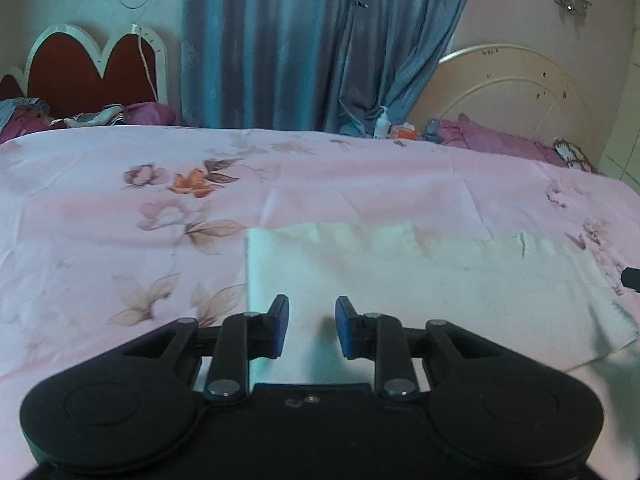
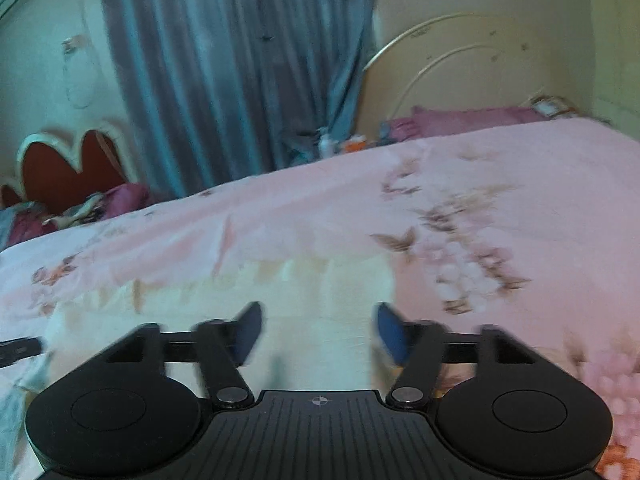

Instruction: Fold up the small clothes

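Note:
A small cream-white garment [image 1: 420, 280] lies flat and folded on the pink floral bedsheet [image 1: 120, 240]. My left gripper [image 1: 312, 312] hovers over its left part, open, with nothing between its blue pads. In the right wrist view the same garment [image 2: 312, 320] lies under my right gripper [image 2: 318, 320], which is open and blurred, its jaws empty above the cloth's right part. The tip of the right gripper [image 1: 631, 278] shows at the right edge of the left wrist view, and the left gripper's tip [image 2: 20, 350] at the left edge of the right wrist view.
A blue curtain [image 1: 304, 44] hangs behind the bed. A red heart-shaped headboard [image 1: 92, 68] stands at the left and a cream round one [image 1: 512, 92] at the right. Purple pillows [image 1: 500, 140], a pump bottle [image 1: 382, 122] and small items sit along the far edge.

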The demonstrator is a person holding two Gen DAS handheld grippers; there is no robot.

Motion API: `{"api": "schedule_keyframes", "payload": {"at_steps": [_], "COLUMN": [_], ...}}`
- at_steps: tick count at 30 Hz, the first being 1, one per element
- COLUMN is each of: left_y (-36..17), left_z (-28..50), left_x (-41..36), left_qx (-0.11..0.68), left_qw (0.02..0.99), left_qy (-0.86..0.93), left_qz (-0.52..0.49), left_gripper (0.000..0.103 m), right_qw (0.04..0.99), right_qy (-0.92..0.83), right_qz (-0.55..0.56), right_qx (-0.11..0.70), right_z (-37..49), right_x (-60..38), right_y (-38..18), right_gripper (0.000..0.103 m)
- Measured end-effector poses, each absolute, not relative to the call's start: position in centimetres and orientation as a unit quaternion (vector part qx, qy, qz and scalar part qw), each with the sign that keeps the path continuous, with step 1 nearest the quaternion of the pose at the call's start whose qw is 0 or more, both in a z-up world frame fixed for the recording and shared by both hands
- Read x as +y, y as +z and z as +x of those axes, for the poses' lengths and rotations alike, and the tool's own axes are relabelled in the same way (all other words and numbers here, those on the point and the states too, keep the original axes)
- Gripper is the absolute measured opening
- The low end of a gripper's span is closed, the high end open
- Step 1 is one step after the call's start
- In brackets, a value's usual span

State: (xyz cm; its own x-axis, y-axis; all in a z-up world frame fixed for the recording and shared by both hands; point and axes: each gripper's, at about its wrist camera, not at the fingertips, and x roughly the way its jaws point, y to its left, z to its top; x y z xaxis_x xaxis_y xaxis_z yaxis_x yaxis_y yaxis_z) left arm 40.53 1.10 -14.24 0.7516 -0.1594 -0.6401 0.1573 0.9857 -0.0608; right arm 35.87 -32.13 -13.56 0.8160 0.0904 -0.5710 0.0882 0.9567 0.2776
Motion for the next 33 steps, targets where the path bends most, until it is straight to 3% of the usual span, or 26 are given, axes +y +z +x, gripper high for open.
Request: {"api": "schedule_keyframes", "payload": {"at_steps": [1,5,12,19,33], "left_y": [-14.5,-15.4,-16.6,-16.4,-15.8], "left_z": [40.9,42.1,43.4,43.7,42.9], "left_x": [0.7,-0.4,-0.4,0.4,0.5], "left_qx": [0.345,0.347,0.349,0.354,0.359], "left_qw": [0.935,0.934,0.935,0.933,0.932], "left_qy": [-0.086,-0.084,-0.058,-0.057,-0.049], "left_qz": [0.001,0.013,0.030,0.019,0.026], "left_gripper": [0.025,0.025,0.037,0.040,0.042], "right_qw": [0.940,0.934,0.939,0.940,0.932], "right_qy": [0.009,0.045,0.032,0.016,0.006], "right_qz": [0.142,0.118,0.022,0.074,0.064], "right_qx": [0.310,0.333,0.342,0.332,0.357], "right_z": [36.5,39.3,41.8,41.2,39.1], "right_x": [-31.5,-28.6,-26.6,-29.4,-30.9], "right_y": [-13.8,-14.9,-17.6,-17.5,-17.0], "right_gripper": [0.033,0.033,0.033,0.033,0.033]}}
